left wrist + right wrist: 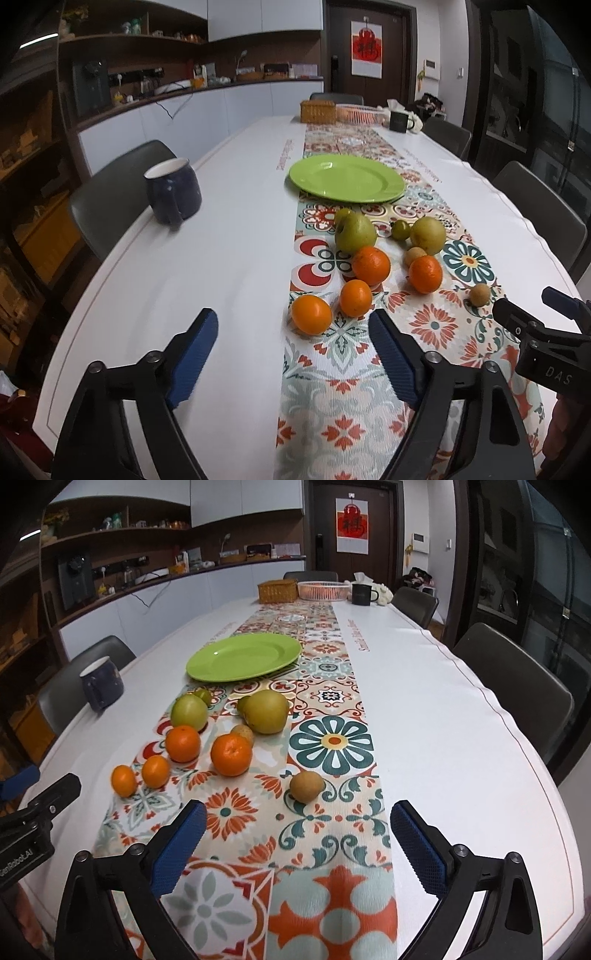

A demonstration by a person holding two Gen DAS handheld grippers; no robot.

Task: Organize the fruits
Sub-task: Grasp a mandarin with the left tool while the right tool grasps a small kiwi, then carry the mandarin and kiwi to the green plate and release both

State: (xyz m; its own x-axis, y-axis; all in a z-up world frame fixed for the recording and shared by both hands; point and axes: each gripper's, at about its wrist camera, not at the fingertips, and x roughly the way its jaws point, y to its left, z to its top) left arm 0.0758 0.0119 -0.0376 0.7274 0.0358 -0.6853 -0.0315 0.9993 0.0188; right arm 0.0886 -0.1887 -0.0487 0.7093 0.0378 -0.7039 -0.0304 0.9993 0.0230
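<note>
Fruit sits loose on the patterned runner (332, 849) down the middle of the white table (461, 738), none of it on the green plate (243, 656), which lies bare just beyond the cluster. Count: 4 oranges, 2 big green-yellow fruits, 2 small brown round fruits, 1 small green one.

Oranges, right wrist view: smallest at far left (123, 781), next one touching or nearly touching it (156, 771), a bigger one behind (182, 743), and the largest toward the centre (231, 755). One brown fruit (243, 734) sits tight behind that largest orange; the other brown fruit (306, 786) lies apart, nearest the right gripper. The two big green-yellow fruits – a rounder one on the left (189, 712), a pear-like one on the right (266, 712). Small green fruit (203, 696) is just behind the rounder one; kind hard to tell, prob. a small tomato or plum.

Left gripper (291, 328): fingers wide apart, holding nothing, low over the table w/ the nearest orange between and just ahead of the tips. Right gripper (297, 819): fingers also wide apart, holding nothing – the lone brown fruit lies just ahead of them.

Elsewhere: 1 dark blue mug (173, 195) at the left table edge, a wicker basket (277, 590), a pink plastic basket (324, 590) and a black mug (361, 593) at the far end.
</note>
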